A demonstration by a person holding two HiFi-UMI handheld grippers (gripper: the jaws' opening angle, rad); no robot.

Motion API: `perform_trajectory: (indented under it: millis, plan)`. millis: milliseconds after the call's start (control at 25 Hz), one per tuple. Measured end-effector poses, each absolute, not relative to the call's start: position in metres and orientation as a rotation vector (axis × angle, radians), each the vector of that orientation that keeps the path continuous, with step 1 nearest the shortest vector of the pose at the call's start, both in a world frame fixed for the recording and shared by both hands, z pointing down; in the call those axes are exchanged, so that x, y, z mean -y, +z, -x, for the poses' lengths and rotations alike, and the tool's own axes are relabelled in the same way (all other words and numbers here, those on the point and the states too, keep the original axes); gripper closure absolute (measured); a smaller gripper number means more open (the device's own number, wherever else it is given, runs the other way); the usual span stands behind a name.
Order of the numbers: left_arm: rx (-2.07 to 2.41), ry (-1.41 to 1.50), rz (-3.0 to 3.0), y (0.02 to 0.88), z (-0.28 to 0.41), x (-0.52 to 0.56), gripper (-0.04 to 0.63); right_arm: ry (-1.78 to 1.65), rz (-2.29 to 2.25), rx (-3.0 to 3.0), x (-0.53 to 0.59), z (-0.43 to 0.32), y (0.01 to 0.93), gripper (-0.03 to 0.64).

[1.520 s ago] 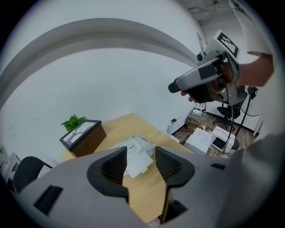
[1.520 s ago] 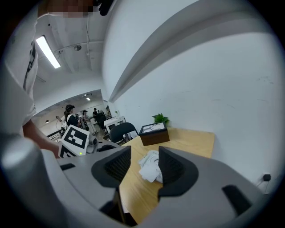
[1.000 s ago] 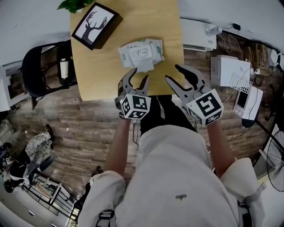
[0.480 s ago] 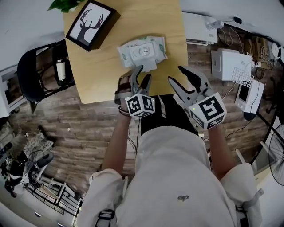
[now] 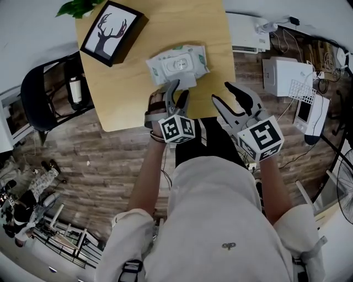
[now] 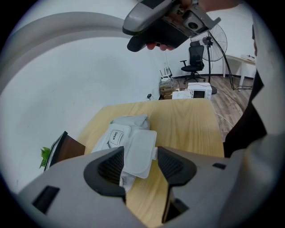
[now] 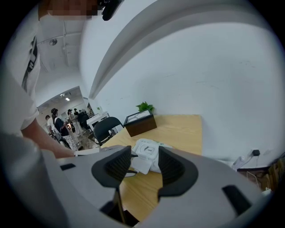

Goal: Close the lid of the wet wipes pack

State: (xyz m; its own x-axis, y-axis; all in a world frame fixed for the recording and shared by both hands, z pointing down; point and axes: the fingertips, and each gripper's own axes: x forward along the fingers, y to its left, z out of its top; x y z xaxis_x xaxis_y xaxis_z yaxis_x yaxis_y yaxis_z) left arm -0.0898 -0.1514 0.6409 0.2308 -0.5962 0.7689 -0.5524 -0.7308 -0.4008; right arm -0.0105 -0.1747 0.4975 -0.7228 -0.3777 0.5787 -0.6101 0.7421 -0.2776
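The white wet wipes pack lies on the wooden table, and its lid is flipped open toward the table's near edge. My left gripper hovers open right at that lid, pointing down at it. In the left gripper view the lid shows in the gap between the pads of the left gripper, and they do not press on it; the pack lies behind. My right gripper stands open off the table's near right corner. The right gripper view shows the right gripper empty, with the pack beyond.
A black-framed deer picture stands at the table's far left beside a green plant. Left of the table is a black chair. On the wood floor to the right are white devices and cables.
My left gripper has dropped forward to the pack's open lid and rolled at the wrist. The right gripper has hardly moved.
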Motion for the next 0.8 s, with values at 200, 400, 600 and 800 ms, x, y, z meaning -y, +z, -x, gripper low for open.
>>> perform_trajectory:
  millis: [200, 400, 600, 800]
  plan:
    - [-1.109, -1.556, 2.435, 0.641, 0.090, 0.153, 0.368, 0.637, -0.759, 2.440, 0.174, 0.012, 0.498, 0.440]
    - [-1.087, -1.549, 2.432, 0.635, 0.090, 0.154, 0.356, 0.637, -0.767, 2.437, 0.173, 0.011, 0.497, 0.440]
    - [-1.074, -1.537, 2.436, 0.629, 0.090, 0.154, 0.356, 0.633, -0.772, 2.440, 0.174, 0.014, 0.493, 0.440]
    - [-1.070, -1.517, 2.436, 0.617, 0.090, 0.156, 0.356, 0.623, -0.775, 2.451, 0.176, 0.017, 0.485, 0.440]
